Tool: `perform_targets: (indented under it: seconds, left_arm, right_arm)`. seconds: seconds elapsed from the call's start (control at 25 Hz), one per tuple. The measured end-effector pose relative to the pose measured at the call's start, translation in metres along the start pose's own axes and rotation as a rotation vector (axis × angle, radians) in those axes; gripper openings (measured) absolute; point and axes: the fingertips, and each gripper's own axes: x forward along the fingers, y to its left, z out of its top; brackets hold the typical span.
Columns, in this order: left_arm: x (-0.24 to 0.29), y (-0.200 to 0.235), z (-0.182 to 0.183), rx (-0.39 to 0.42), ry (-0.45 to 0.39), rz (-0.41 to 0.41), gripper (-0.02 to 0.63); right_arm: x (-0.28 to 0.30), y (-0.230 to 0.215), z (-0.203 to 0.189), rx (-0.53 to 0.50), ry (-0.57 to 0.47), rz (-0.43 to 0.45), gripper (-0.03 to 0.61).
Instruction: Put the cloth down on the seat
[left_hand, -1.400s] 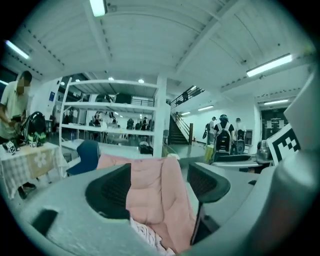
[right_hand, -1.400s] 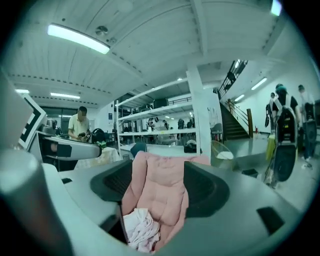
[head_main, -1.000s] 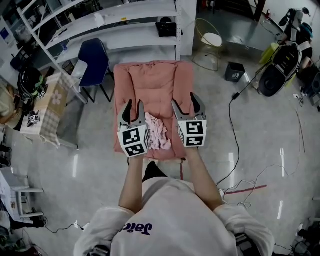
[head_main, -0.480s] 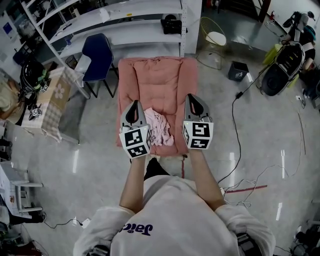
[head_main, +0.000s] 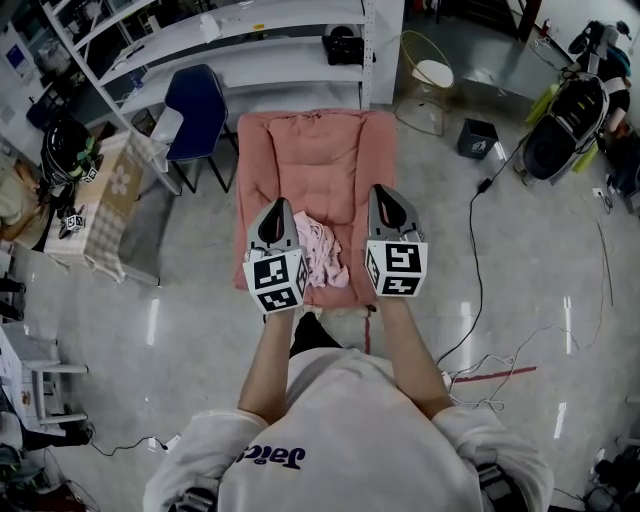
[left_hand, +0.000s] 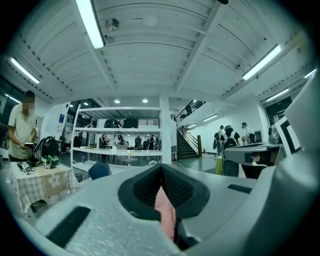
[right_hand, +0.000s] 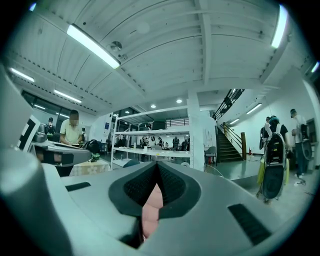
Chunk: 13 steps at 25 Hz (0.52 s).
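A blue chair (head_main: 197, 110) stands before white shelves (head_main: 250, 45). Left of it, a worktop (head_main: 110, 190) with a checked cover carries a black bag (head_main: 62, 155) and small marker cubes (head_main: 68, 223). To the right, a wire stool (head_main: 424, 78) and a black bin (head_main: 476, 141) stand on the glossy floor (head_main: 540, 290), with a black pack (head_main: 562, 125) beyond. Stairs (left_hand: 192, 147) rise in the background.

The cloth (head_main: 323, 256) lies on the seat (head_main: 315, 165), near its front edge, with the left gripper (head_main: 278, 212) at its left and the right gripper (head_main: 384, 197) at its right. A chair (head_main: 197, 110) stands left of the seat, shelves (head_main: 250, 60) behind, a bin (head_main: 477, 140) off right.
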Motion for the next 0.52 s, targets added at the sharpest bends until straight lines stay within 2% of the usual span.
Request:
perform_targets:
  seconds: [0.2, 0.52]
  left_arm:
    - [0.002, -0.013, -0.001, 0.004, -0.004, -0.037, 0.014]
    - [0.006, -0.022, -0.013, 0.003, 0.027, -0.045, 0.015]
  right_arm:
    - [-0.005, -0.004, 0.001, -0.006, -0.013, -0.007, 0.017]
    - [-0.01, -0.007, -0.009, -0.014, 0.007, 0.008, 0.017]
